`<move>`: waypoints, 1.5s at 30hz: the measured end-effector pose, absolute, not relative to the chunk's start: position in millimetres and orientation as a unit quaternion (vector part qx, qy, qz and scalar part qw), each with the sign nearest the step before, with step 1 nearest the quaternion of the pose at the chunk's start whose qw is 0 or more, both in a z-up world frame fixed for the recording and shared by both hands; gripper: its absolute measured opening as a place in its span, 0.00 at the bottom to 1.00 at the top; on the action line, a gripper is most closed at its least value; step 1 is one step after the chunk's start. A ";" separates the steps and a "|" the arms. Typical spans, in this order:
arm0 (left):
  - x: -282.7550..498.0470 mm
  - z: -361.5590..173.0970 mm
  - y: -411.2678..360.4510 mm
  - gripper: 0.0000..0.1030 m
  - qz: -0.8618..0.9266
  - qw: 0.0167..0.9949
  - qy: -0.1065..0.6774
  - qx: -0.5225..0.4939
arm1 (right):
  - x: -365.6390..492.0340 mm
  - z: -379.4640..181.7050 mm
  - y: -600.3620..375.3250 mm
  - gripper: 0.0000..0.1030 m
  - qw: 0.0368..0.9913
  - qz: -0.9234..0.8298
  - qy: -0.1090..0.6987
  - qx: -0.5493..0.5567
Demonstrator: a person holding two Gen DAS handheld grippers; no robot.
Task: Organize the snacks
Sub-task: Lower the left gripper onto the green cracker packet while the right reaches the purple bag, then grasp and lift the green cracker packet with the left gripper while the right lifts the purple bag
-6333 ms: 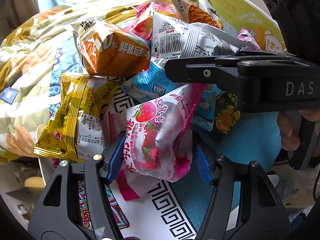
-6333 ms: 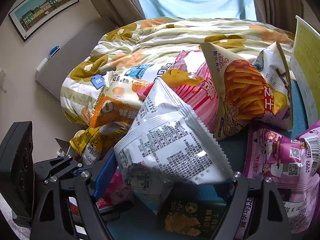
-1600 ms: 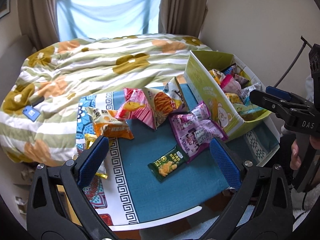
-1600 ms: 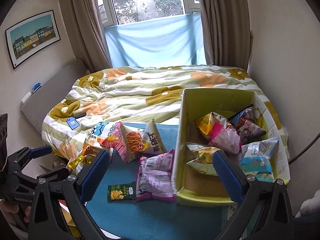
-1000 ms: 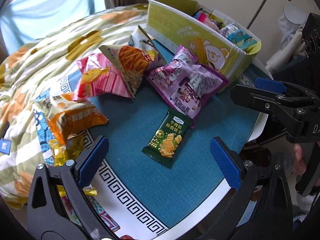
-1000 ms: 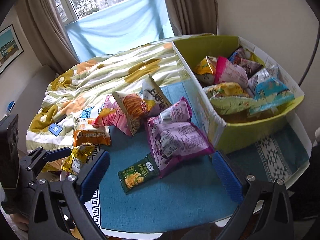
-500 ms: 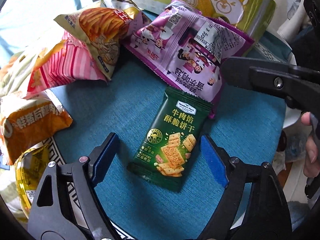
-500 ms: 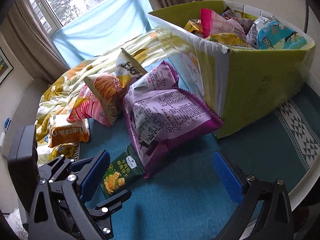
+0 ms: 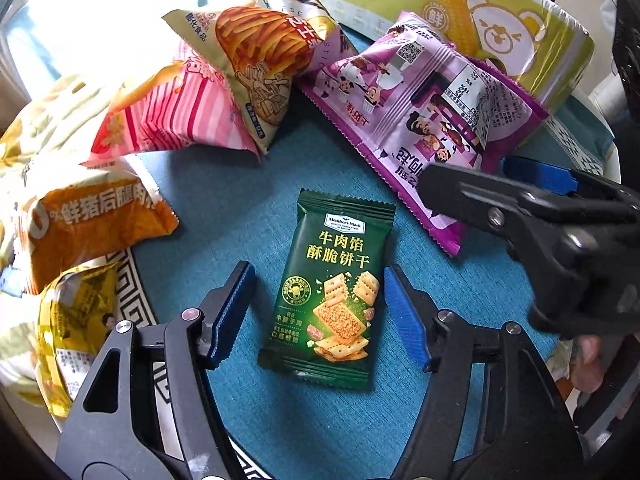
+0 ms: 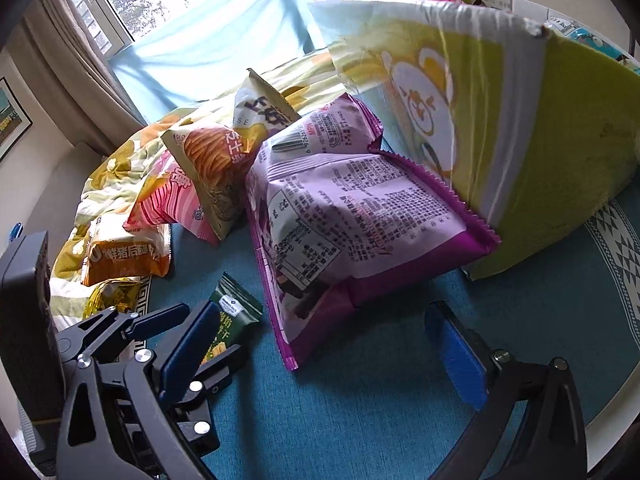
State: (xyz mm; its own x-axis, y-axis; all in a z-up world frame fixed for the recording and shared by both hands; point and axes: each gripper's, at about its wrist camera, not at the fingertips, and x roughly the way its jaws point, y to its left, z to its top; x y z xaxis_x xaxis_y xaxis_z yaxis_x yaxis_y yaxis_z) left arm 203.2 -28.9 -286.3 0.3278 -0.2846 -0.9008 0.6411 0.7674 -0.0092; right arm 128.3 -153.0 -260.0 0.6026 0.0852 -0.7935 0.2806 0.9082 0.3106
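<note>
Left wrist view: left tongs [image 9: 320, 312] closing, blue pads either side of the green cracker packet [image 9: 334, 300], not yet pressing it; packet lies flat on the teal cloth of the desk [image 9: 248, 208]. Behind it: purple snack bag [image 9: 420, 120], fries bag [image 9: 256, 60], pink striped bag [image 9: 180, 116], orange bag [image 9: 92, 220], yellow packet [image 9: 76, 332]. Green box [image 9: 520, 32] with bear print at rear right. Right tongs [image 9: 500, 184] enter from the right, just beside the purple bag's near edge.

Right wrist view: right tongs [image 10: 324, 344] released, wide apart, nothing gripped; purple snack bag [image 10: 340, 216] lies ahead between them, leaning on the green box [image 10: 560, 140]. Green cracker packet [image 10: 232, 320] at left, partly behind the left tongs [image 10: 176, 340].
</note>
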 end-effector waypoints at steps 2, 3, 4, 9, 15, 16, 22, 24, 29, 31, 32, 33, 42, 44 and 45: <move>200.1 -286.0 -30.9 0.61 -0.288 0.794 0.505 0.177 | 131.4 -262.9 -156.8 0.99 0.870 -0.059 0.441 0.215; 198.9 -285.9 -31.2 0.61 -0.287 0.794 0.506 0.178 | 133.2 -264.4 -158.6 0.99 0.868 -0.061 0.441 0.220; 197.2 -285.8 -31.0 0.61 -0.286 0.794 0.506 0.178 | 134.9 -266.0 -160.6 0.99 0.867 -0.061 0.440 0.226; 179.6 -291.1 -31.0 0.43 -0.294 0.793 0.503 0.181 | 142.4 -267.0 -166.0 0.94 0.867 -0.071 0.433 0.235; 182.4 -291.5 -29.9 0.41 -0.283 0.793 0.515 0.163 | 147.5 -265.4 -172.4 0.88 0.864 -0.076 0.428 0.253; 183.5 -290.8 -28.3 0.41 -0.281 0.794 0.515 0.161 | 148.7 -265.2 -171.6 0.87 0.865 -0.078 0.430 0.248; 192.5 -292.1 -15.6 0.41 -0.258 0.804 0.515 0.150 | 149.9 -263.0 -169.5 0.83 0.865 -0.079 0.432 0.244; 197.5 -292.2 -12.1 0.41 -0.246 0.807 0.519 0.139 | 149.9 -263.1 -169.1 0.72 0.865 -0.080 0.434 0.240; 204.2 -290.9 -7.0 0.41 -0.228 0.811 0.524 0.122 | 153.8 -263.1 -163.8 0.54 0.866 -0.071 0.440 0.227; 206.0 -290.1 -4.3 0.41 -0.226 0.812 0.526 0.115 | 155.1 -262.7 -160.9 0.43 0.868 -0.068 0.442 0.218; 206.5 -289.7 -3.2 0.41 -0.225 0.812 0.527 0.113 | 154.8 -262.7 -161.0 0.43 0.868 -0.067 0.442 0.217; 208.0 -289.3 -2.0 0.41 -0.224 0.812 0.528 0.111 | 154.4 -262.6 -161.1 0.40 0.868 -0.064 0.441 0.218; 207.6 -282.8 4.0 0.41 -0.222 0.813 0.529 0.100 | 144.4 -259.1 -159.6 0.36 0.873 -0.065 0.436 0.208; 208.1 -278.8 6.2 0.41 -0.221 0.814 0.528 0.100 | 142.4 -256.1 -157.8 0.36 0.876 -0.069 0.434 0.200; 208.2 -275.9 7.7 0.41 -0.221 0.815 0.527 0.099 | 140.9 -254.0 -157.5 0.36 0.877 -0.070 0.432 0.198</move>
